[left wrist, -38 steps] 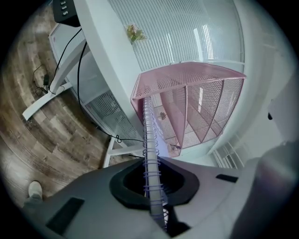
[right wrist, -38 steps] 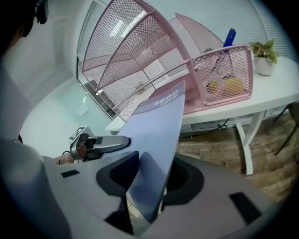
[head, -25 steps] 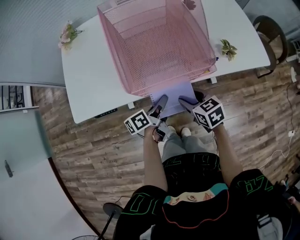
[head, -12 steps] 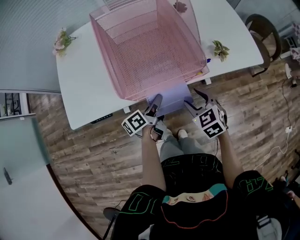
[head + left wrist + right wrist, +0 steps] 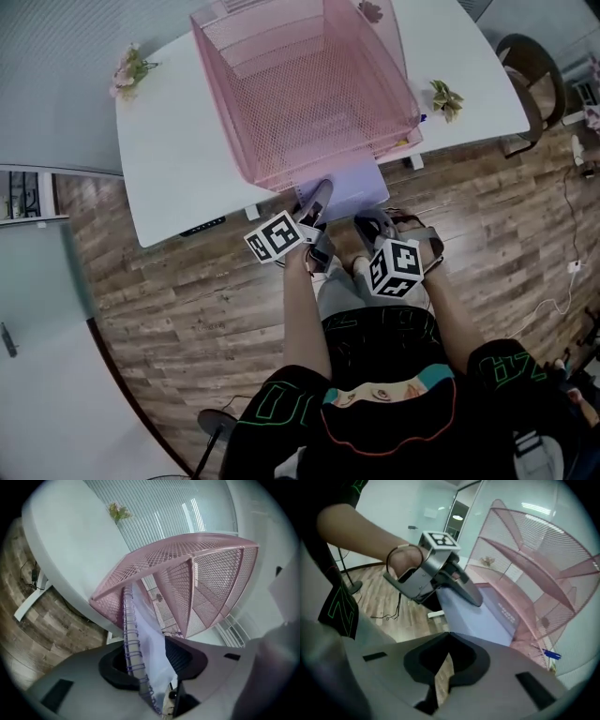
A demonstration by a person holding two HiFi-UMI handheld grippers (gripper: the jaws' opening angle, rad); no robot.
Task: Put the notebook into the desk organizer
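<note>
We've got the L gripper (image 5: 149,665) clamped on the notebook (image 5: 143,630) — jaws pinch it at the purple spiral binding (image 5: 133,663), near a corner. The lavender cover runs away from the jaws, and its far end sits in the bottom level of the pink mesh desk organizer (image 5: 234,122), at the front opening. The near end sticks out past the edge of the white desk (image 5: 173,173) that the organizer stands on. Our R gripper (image 5: 449,637) is apart from the notebook, just beside it on the person's side, over the wood floor (image 5: 178,309) — tips closed on each other, nothing btwn them. In the R gripper view, one L jaw lies flat on the cover. A flower sprig (image 5: 131,67) sits at the desk's far-left corner, well apart.
</note>
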